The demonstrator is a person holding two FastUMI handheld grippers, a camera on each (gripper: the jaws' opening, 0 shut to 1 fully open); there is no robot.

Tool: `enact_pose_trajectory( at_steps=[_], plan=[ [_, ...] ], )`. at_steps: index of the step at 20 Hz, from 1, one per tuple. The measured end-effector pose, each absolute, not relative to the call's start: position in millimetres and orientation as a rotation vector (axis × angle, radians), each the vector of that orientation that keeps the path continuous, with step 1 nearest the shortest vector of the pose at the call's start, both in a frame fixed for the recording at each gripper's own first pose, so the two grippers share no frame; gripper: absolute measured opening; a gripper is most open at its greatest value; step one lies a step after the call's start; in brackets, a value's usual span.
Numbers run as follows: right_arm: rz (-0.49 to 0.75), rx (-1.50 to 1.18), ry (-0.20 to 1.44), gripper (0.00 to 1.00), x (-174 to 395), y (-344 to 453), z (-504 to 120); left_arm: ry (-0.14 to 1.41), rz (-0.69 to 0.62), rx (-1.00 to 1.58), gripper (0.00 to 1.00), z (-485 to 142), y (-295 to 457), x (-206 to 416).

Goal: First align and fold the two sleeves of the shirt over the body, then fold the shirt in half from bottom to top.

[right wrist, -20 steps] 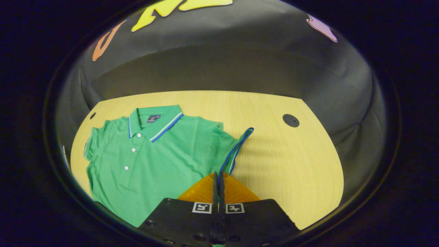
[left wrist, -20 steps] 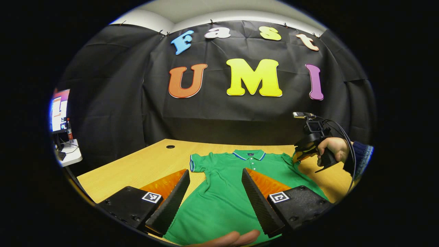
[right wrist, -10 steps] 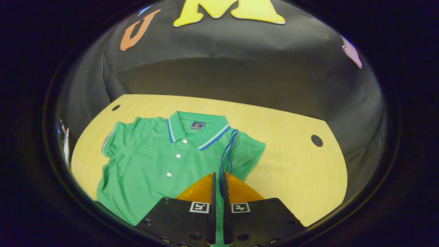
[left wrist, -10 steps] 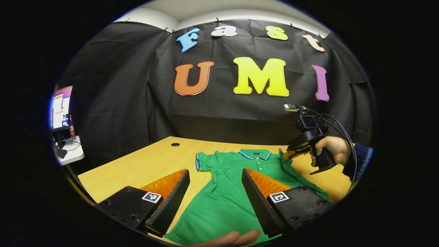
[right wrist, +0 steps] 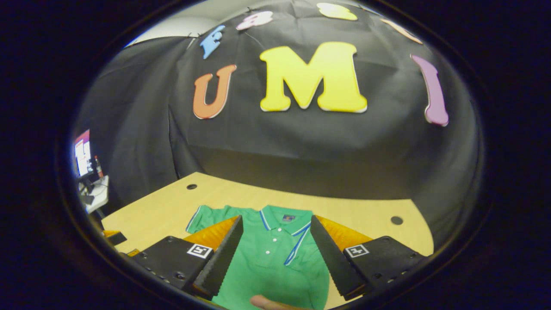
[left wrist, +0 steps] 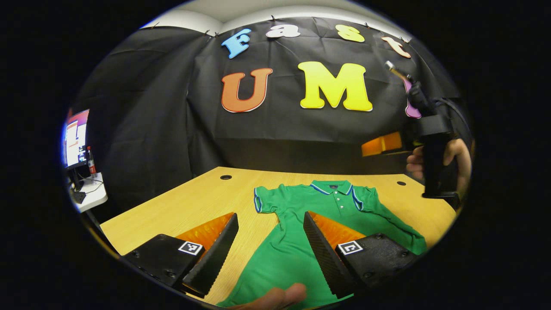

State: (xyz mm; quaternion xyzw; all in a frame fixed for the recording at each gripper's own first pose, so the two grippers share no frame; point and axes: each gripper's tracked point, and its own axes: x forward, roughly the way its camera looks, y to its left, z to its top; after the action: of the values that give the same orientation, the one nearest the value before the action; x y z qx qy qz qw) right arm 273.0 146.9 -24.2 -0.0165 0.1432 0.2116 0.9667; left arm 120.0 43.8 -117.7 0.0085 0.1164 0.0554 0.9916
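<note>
One sleeve (right wrist: 301,249) now lay folded over the green polo shirt (left wrist: 297,241); the right hand-held gripper (right wrist: 275,254) had let go, jaws wide, lifted clear; left hand-held gripper (left wrist: 269,245) wide too, other sleeve (left wrist: 264,202) pending

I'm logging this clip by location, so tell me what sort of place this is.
Most likely a recording booth in an office or lab: black cloth wall hung behind a wooden table, a lit monitor on a side desk, and a shirt laid out between a hand-held gripper in each hand.
</note>
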Motion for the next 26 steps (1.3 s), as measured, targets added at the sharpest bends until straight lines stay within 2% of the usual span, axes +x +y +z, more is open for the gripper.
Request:
enact_pose_trajectory(
  at_steps=[3, 5, 8, 9, 10, 11, 14, 17, 18, 22, 23, 24, 25, 26],
  plan=[
    [0.360, -0.084, 0.147, 0.98, 228, 124, 3, 0.225, 0.118, -0.060, 0.98, -104, 58, 149],
    [0.328, -0.110, 0.092, 0.95, 199, 111, 9, 0.257, 0.122, -0.079, 0.98, -97, 65, 179],
    [0.327, -0.117, 0.086, 0.97, 162, 99, -3, 0.336, 0.113, -0.061, 0.98, -98, 77, 222],
    [0.342, -0.108, 0.091, 0.95, 149, 99, -8, 0.360, 0.134, -0.055, 0.98, -103, 85, 236],
    [0.356, -0.098, 0.095, 0.97, 139, 97, -15, 0.392, 0.154, -0.033, 0.98, -110, 93, 250],
    [0.364, -0.089, 0.096, 0.95, 131, 93, -22, 0.431, 0.167, -0.007, 0.98, -121, 99, 263],
    [0.341, -0.065, 0.080, 0.95, 110, 71, -35, 0.572, 0.121, 0.013, 0.94, -162, 102, 300],
    [0.350, -0.023, 0.084, 0.95, 99, 55, -46, 0.726, 0.080, -0.173, 0.79, -203, 90, 317],
    [0.345, -0.010, 0.085, 0.95, 100, 48, -47, 0.751, 0.093, -0.189, 0.76, -210, 94, 321],
    [0.313, 0.034, 0.086, 0.95, 108, 20, -53, 0.810, 0.090, -0.175, 0.55, -223, 95, 332],
    [0.309, 0.051, 0.090, 0.95, 109, 15, -55, 0.824, 0.109, -0.161, 0.27, -227, 101, 332],
    [0.302, 0.064, 0.093, 0.95, 111, 10, -55, 0.840, 0.131, -0.151, 0.08, -232, 105, 333],
    [0.291, 0.073, 0.097, 0.92, 113, 3, -57, 0.858, 0.140, -0.148, 0.04, -235, 108, 332],
    [0.280, 0.079, 0.097, 0.93, 115, -3, -58, 0.861, 0.147, -0.151, 0.04, -235, 109, 333]
  ],
)
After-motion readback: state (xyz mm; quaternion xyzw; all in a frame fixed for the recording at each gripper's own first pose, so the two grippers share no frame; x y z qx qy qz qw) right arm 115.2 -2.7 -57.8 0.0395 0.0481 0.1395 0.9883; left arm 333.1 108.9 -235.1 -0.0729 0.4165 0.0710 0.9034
